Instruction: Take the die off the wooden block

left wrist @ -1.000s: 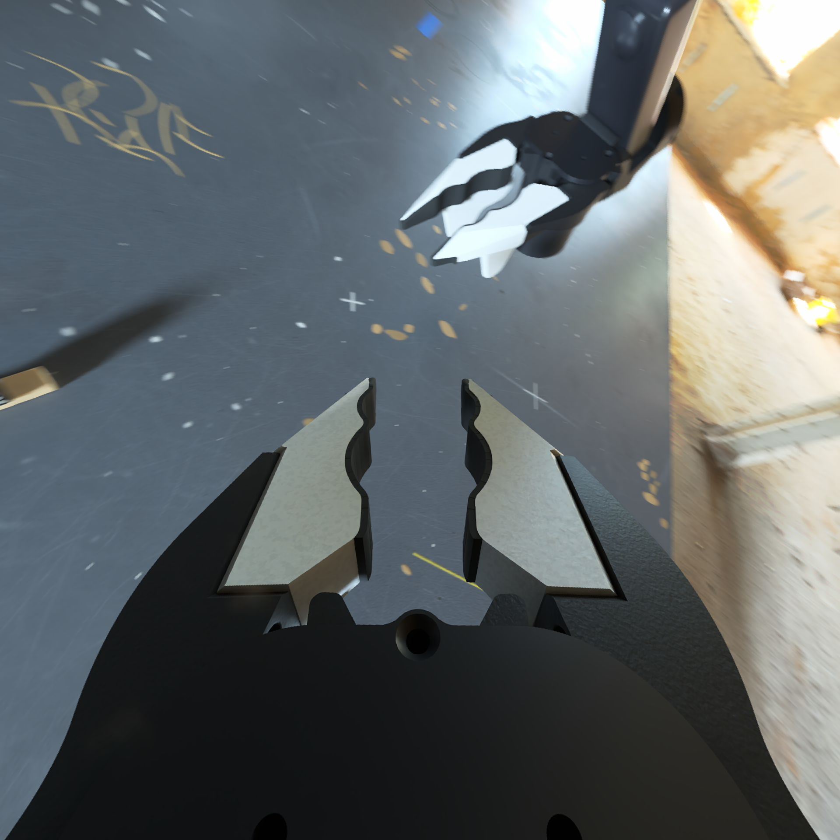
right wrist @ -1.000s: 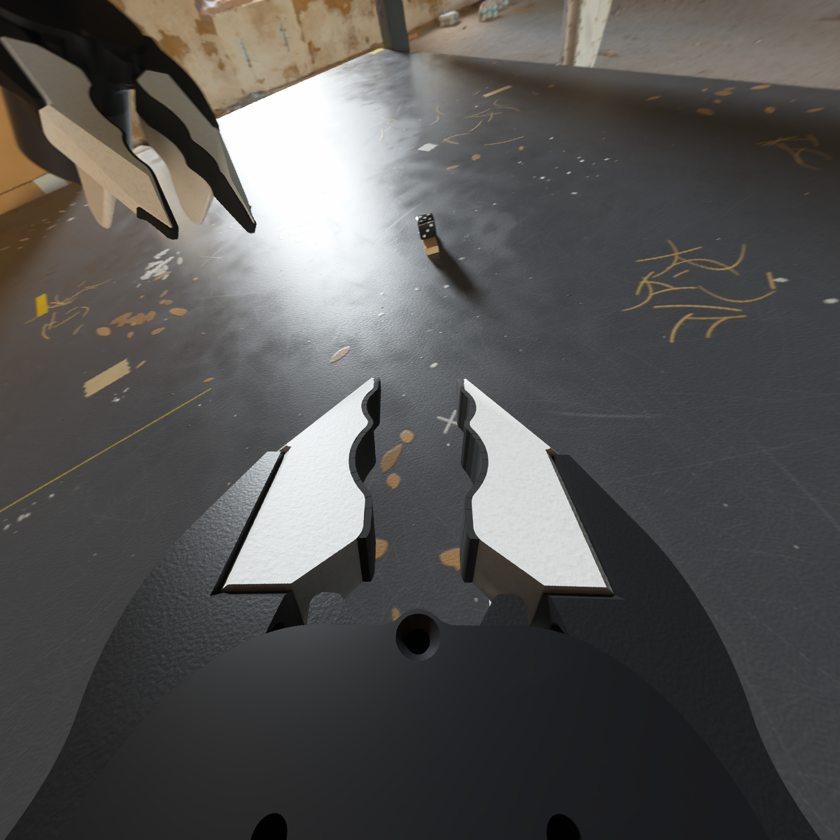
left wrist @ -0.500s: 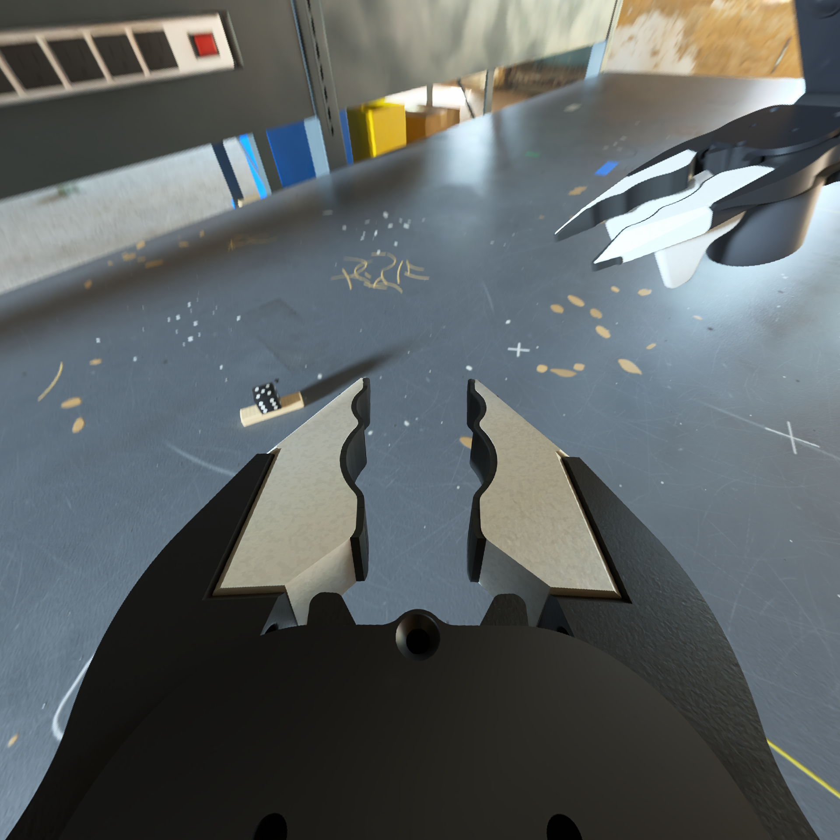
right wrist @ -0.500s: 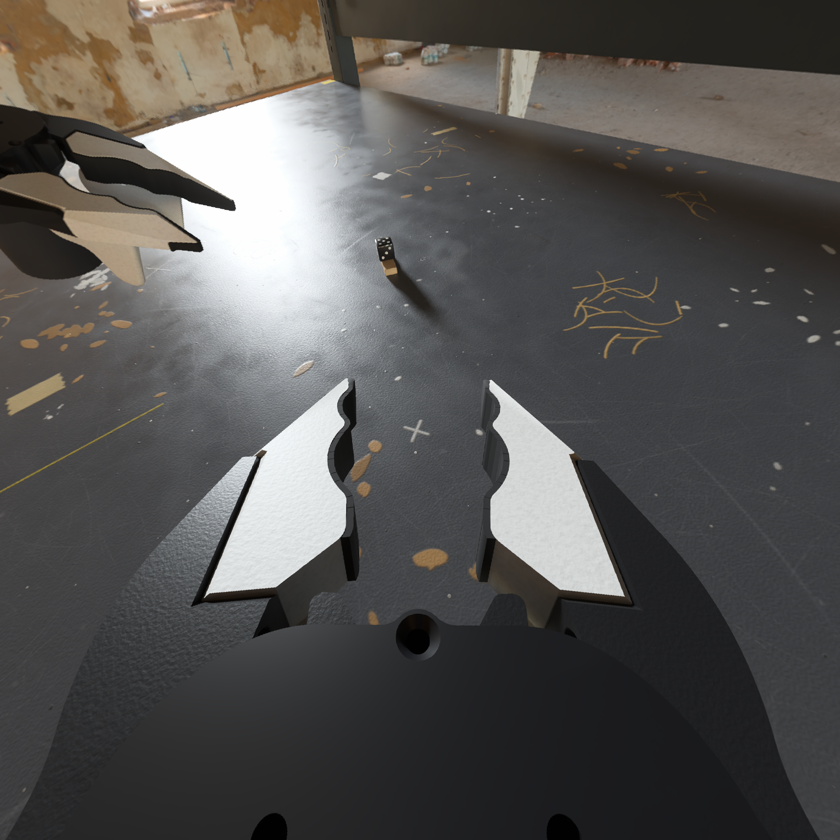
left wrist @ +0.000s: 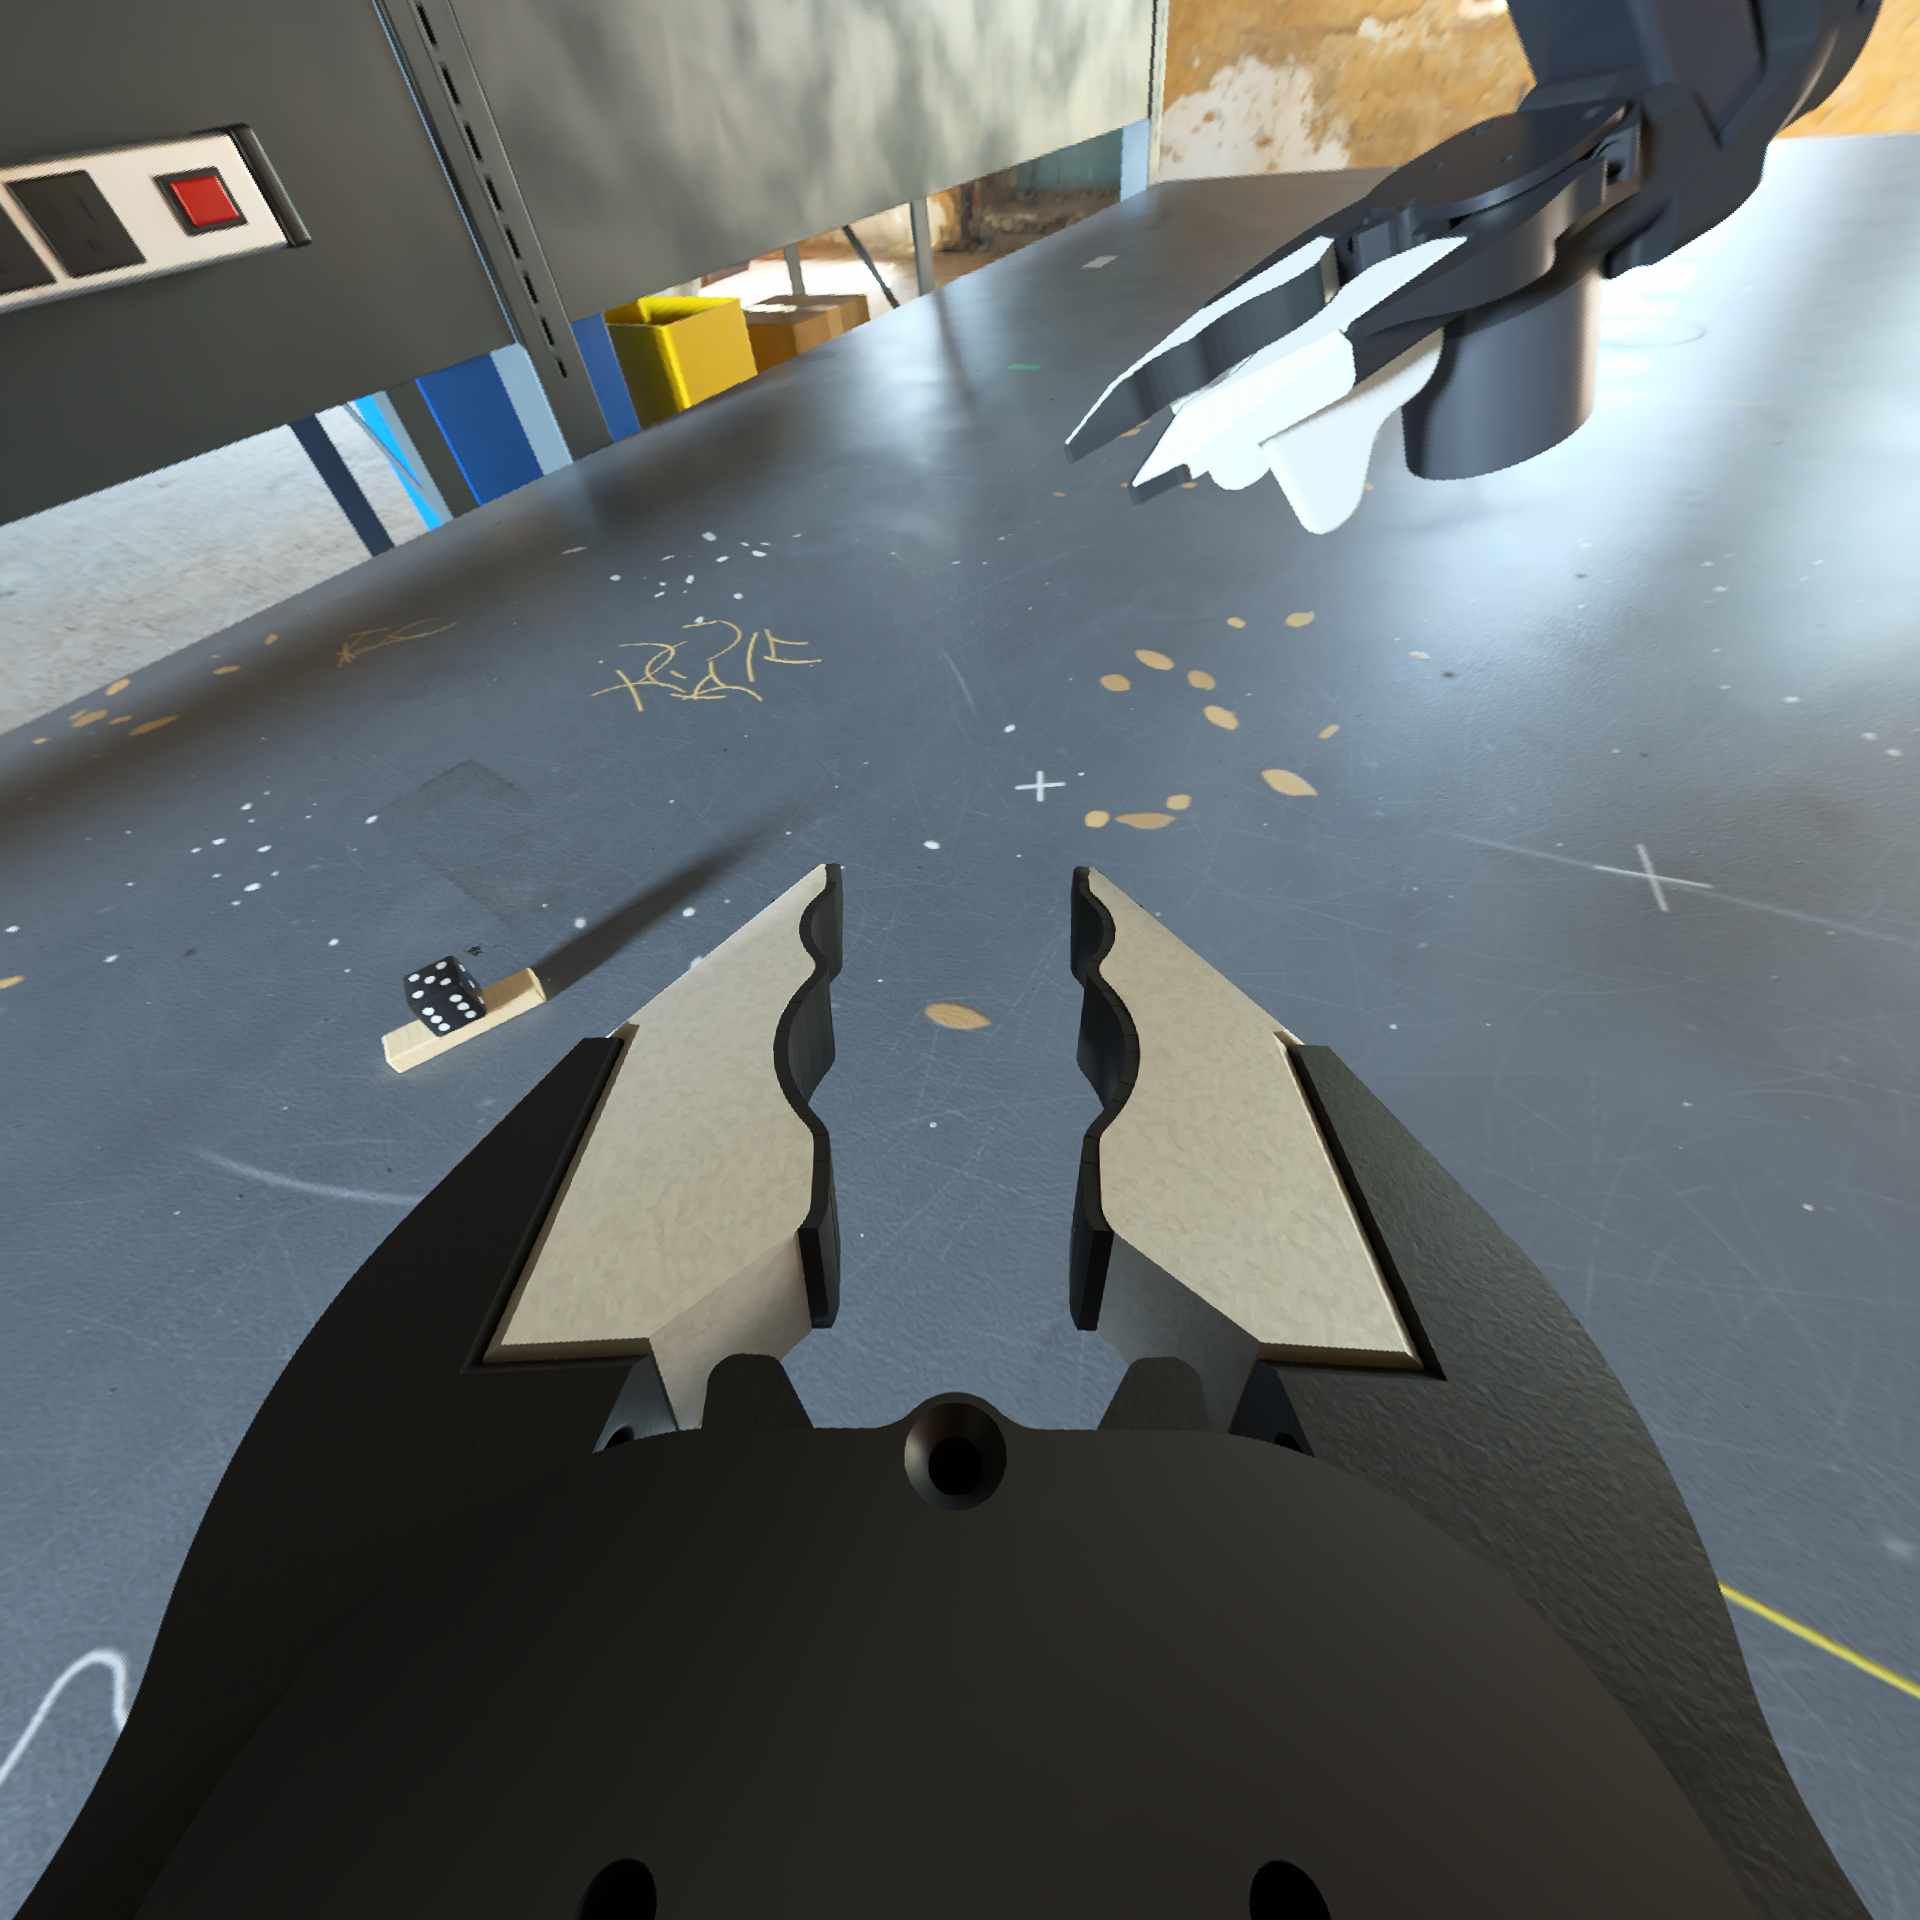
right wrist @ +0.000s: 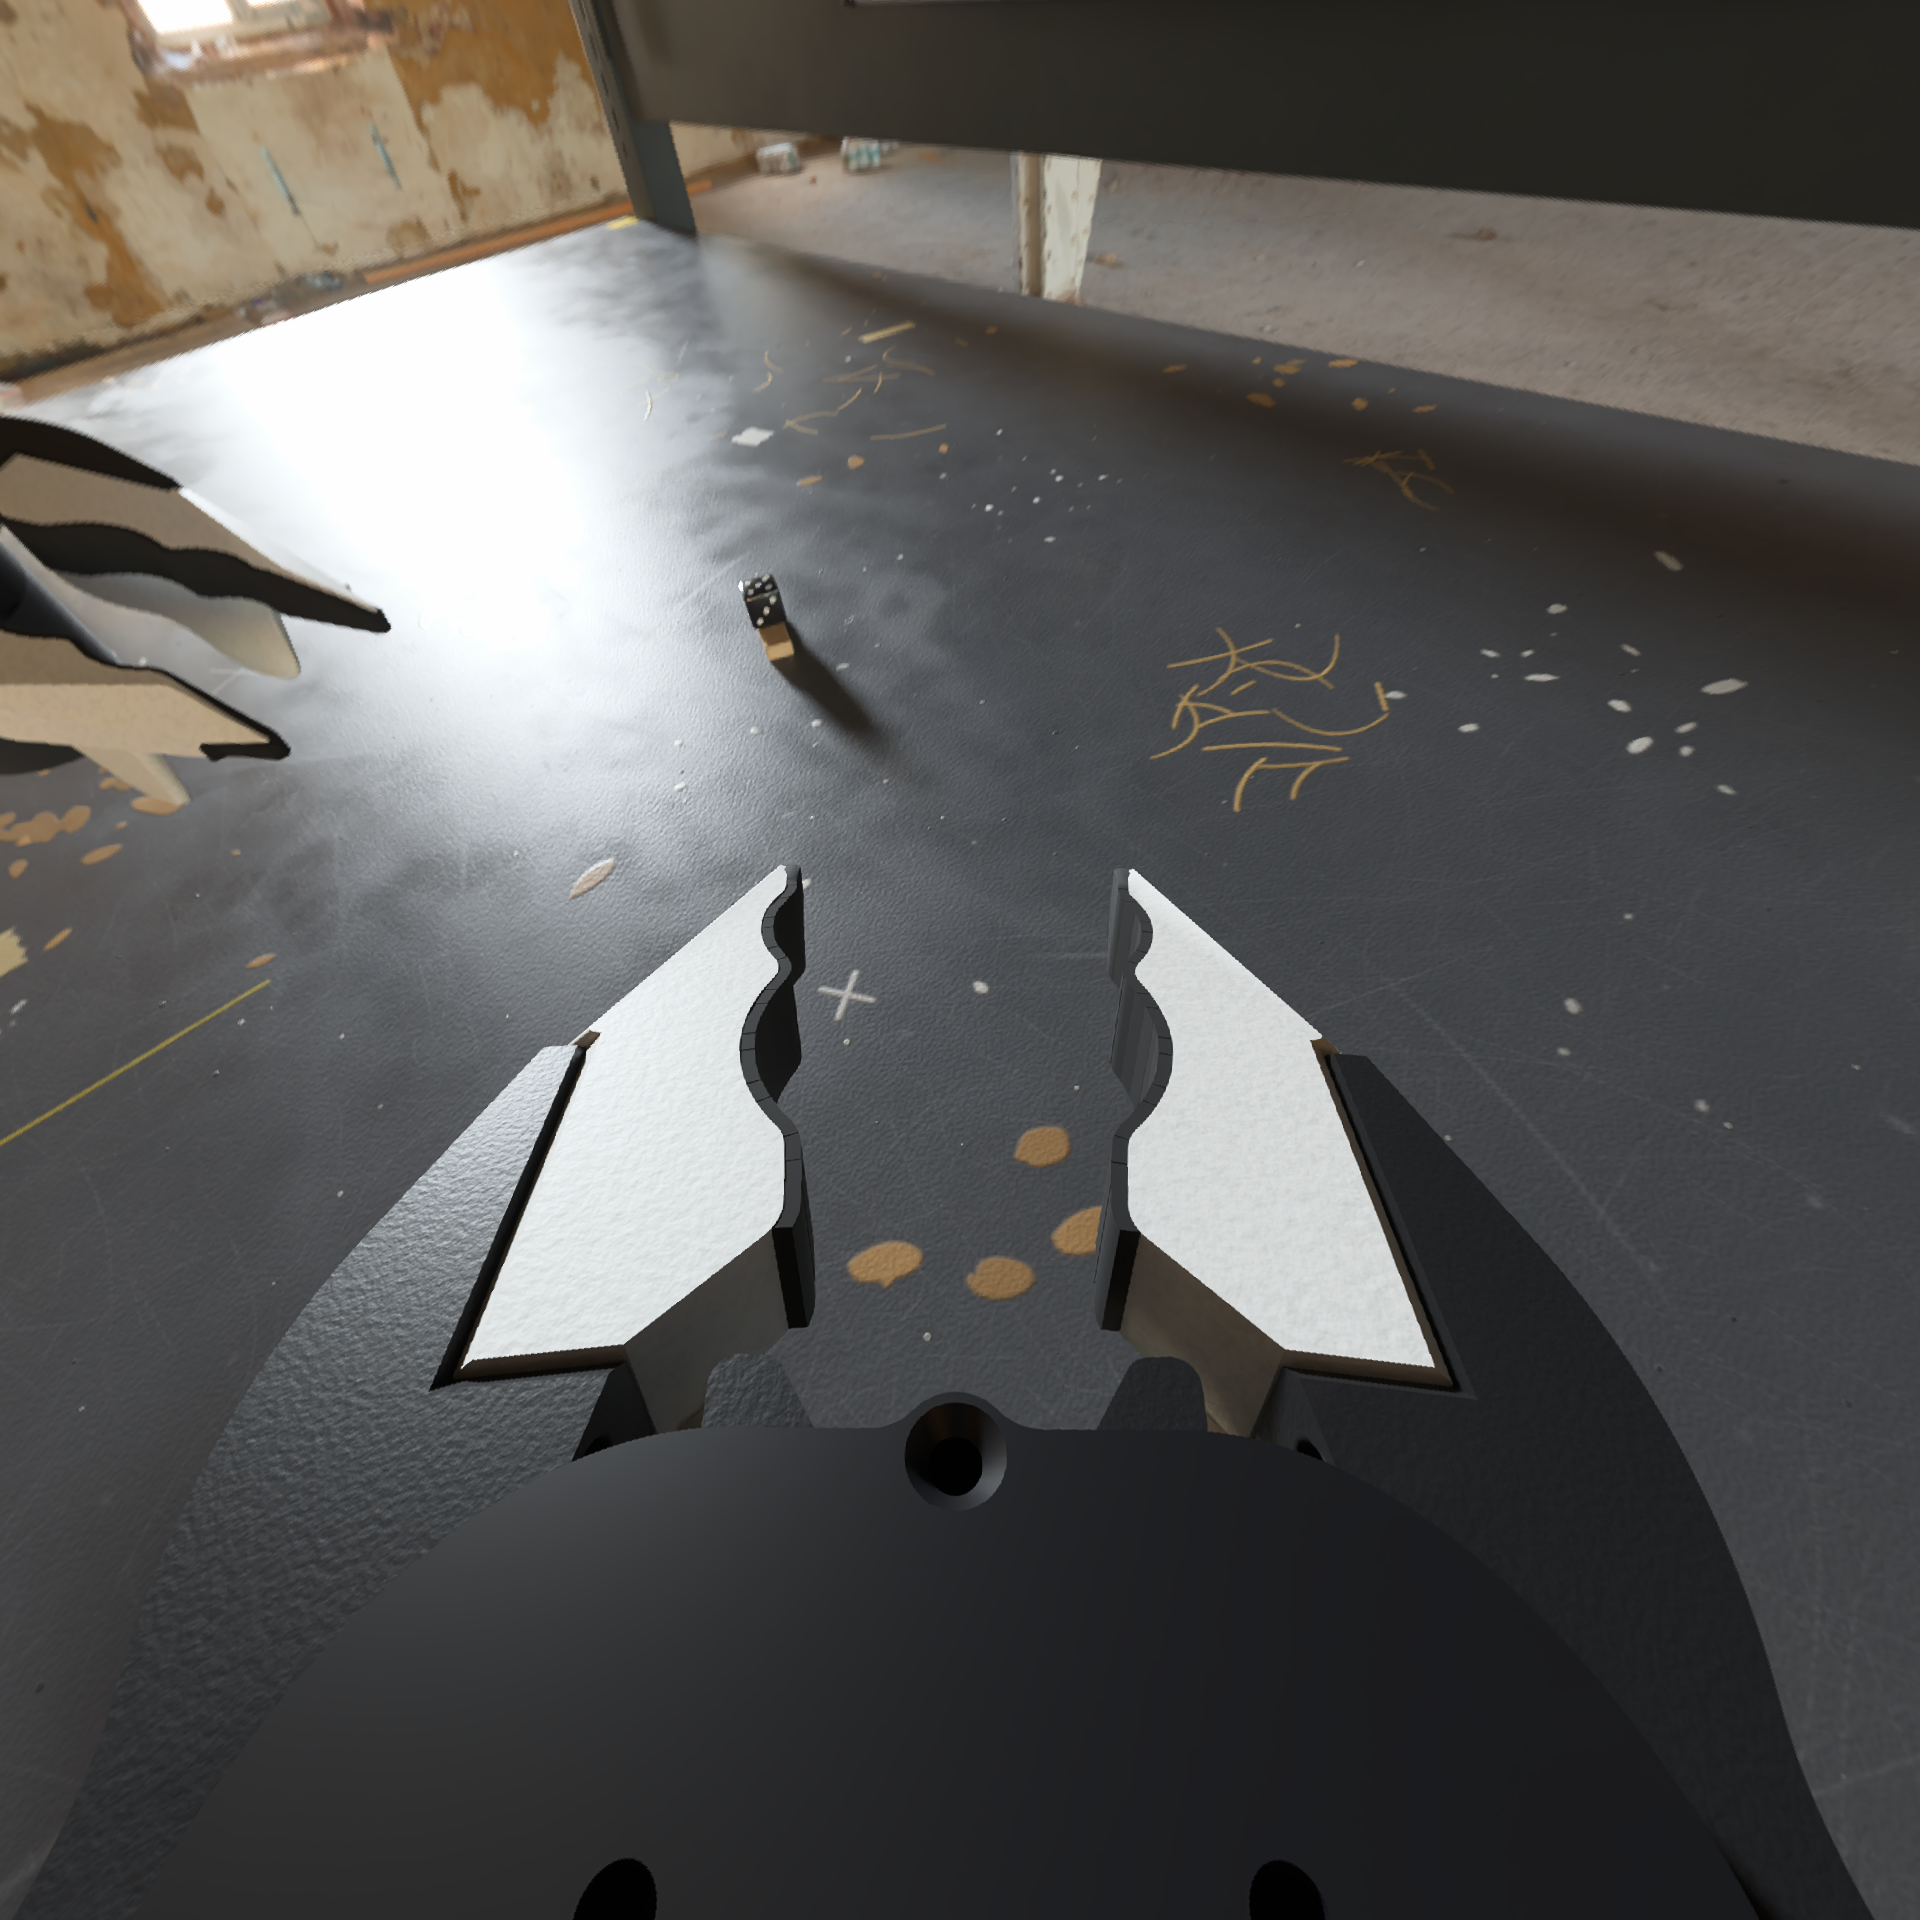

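Both grippers, left (left wrist: 954,883) and right (right wrist: 958,883), are hovering with fingers spread, empty. I'm seeing the die (left wrist: 445,995) sitting on the block (left wrist: 463,1020) on the counter (left wrist: 1351,1039).

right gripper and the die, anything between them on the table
No object. In the right wrist view only marked tabletop separates the open right gripper from the die on its wooden block.

Scuffed, paint-flecked dark table (left wrist: 1351,1039), thin wooden block (left wrist: 464,1027) flat on it

Our left gripper (left wrist: 954,883): matte black textured body, tan scalloped-edge finger plates, round screw hole at base. Our right gripper (right wrist: 956,883): same black body, white plates.
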